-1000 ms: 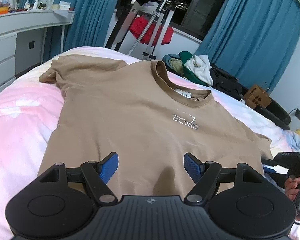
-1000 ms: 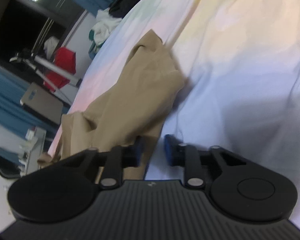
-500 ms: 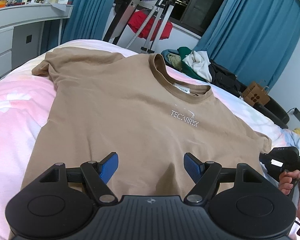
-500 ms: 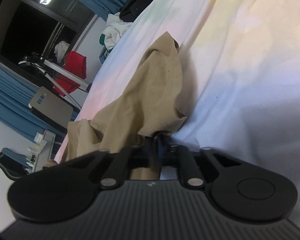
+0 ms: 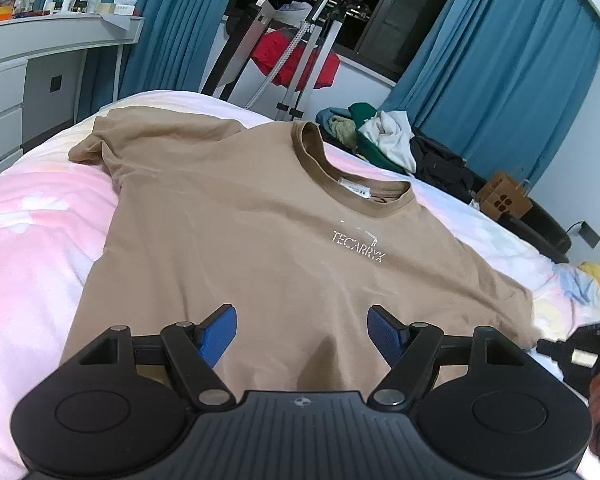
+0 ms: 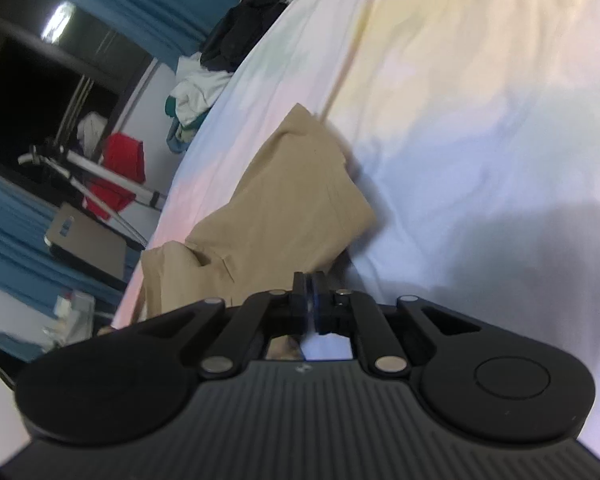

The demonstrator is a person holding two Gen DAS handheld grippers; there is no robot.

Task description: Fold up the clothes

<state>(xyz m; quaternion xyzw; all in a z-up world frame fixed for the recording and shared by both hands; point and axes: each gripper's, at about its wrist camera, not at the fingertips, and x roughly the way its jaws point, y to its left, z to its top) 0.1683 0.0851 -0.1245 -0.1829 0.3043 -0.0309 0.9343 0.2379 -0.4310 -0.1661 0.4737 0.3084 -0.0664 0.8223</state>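
In your left wrist view, the tan short-sleeved cotton T-shirt [image 5: 268, 232] lies flat on the pastel tie-dye bedspread [image 5: 32, 248], and your left gripper [image 5: 301, 334] hovers wide over its hem. In your right wrist view, your right gripper [image 6: 309, 300] pinches the shirt's sleeve edge, lifting it.

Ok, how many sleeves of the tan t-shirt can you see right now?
2. One sleeve lies flat at the far left of the bed; the other sleeve sits just ahead of the shut right gripper.
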